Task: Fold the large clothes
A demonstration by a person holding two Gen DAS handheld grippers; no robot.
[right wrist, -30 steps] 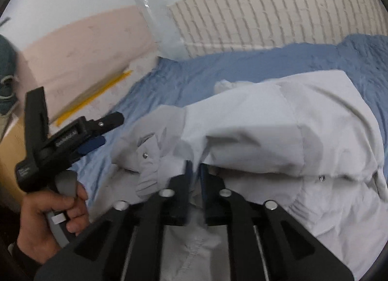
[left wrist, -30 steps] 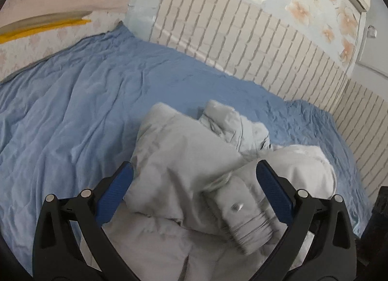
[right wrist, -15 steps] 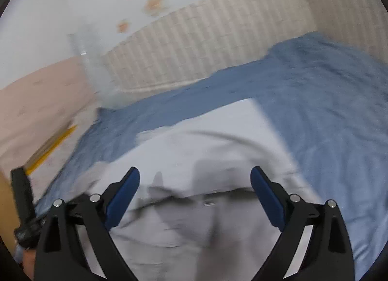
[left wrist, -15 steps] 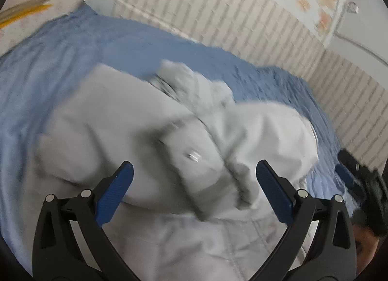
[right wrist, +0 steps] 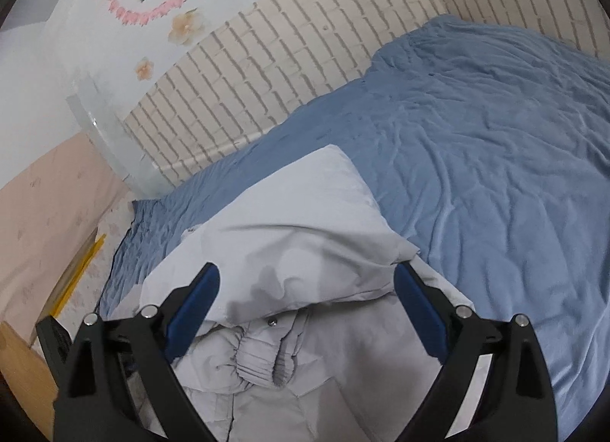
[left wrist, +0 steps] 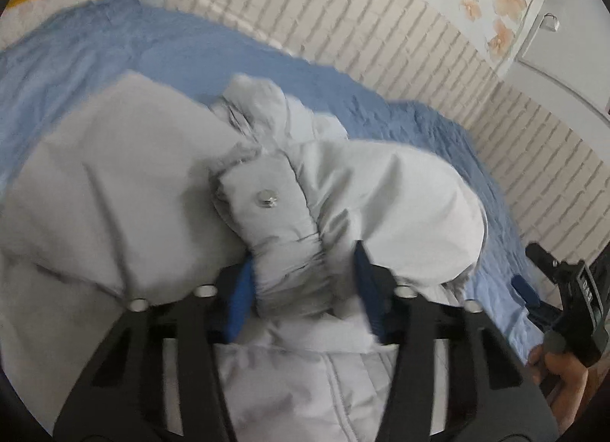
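1. You are pinching the sleeve cuff (left wrist: 289, 266) with your left gripper (left wrist: 301, 301), atop the grey jacket (right wrist: 301, 228) on the bed (right wrist: 495, 159).
2. Your right gripper (right wrist: 305, 312) is hovering spread wide, empty.
3. Next, likely, lay that sleeve flat across the jacket.

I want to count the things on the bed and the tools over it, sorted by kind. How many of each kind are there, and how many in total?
Grey jackets: 1, the jacket, its cuff between the fingers of the left gripper.
Blue bed sheets: 1, the sheet.
Grippers: 2, the left gripper and the open right gripper.
Total: 4.
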